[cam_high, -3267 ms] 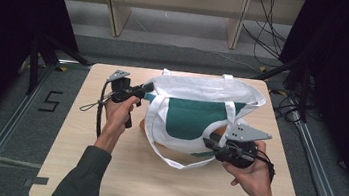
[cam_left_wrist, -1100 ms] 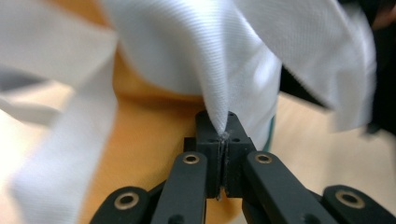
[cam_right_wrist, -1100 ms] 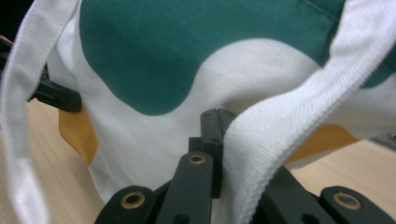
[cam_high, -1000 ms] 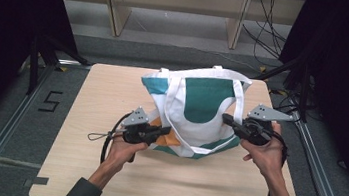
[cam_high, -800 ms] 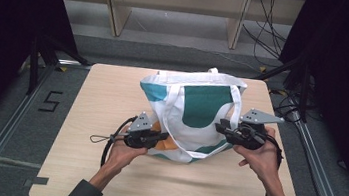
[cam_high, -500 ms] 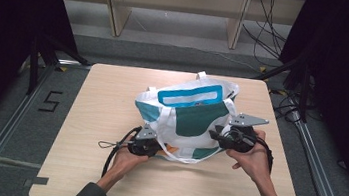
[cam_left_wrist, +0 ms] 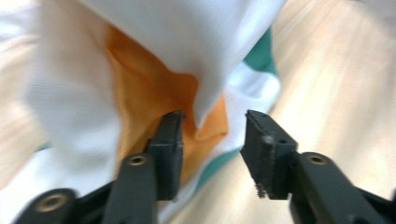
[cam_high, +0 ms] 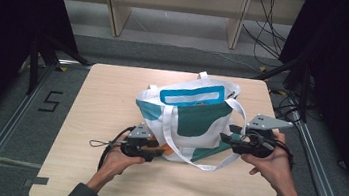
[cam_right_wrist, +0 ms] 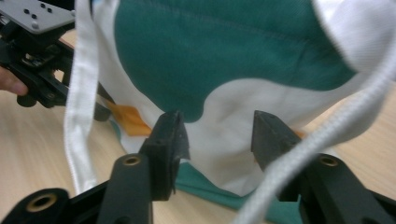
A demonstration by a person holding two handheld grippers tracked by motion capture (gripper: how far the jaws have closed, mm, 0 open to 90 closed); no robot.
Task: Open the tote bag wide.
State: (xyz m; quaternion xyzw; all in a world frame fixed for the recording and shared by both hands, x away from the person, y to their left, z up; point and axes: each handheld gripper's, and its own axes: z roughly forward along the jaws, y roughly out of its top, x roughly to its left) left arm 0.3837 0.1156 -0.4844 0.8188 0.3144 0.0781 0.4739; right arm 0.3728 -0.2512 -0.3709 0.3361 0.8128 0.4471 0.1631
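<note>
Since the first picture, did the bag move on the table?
Yes. The bag was turned upright and pulled toward the table's near edge, away from the far edge.

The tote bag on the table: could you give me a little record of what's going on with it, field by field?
Thing: tote bag, white with green patches, an orange patch low down, a blue band at its mouth
Pose: standing on the wooden table, mouth open upward
Handles: white straps, one looping down the front
Left gripper: at the bag's lower left corner; fingers have just been opening, orange cloth between them, not pinched
Right gripper: at the bag's right side; fingers have just been opening, apart, not gripping the cloth
</note>
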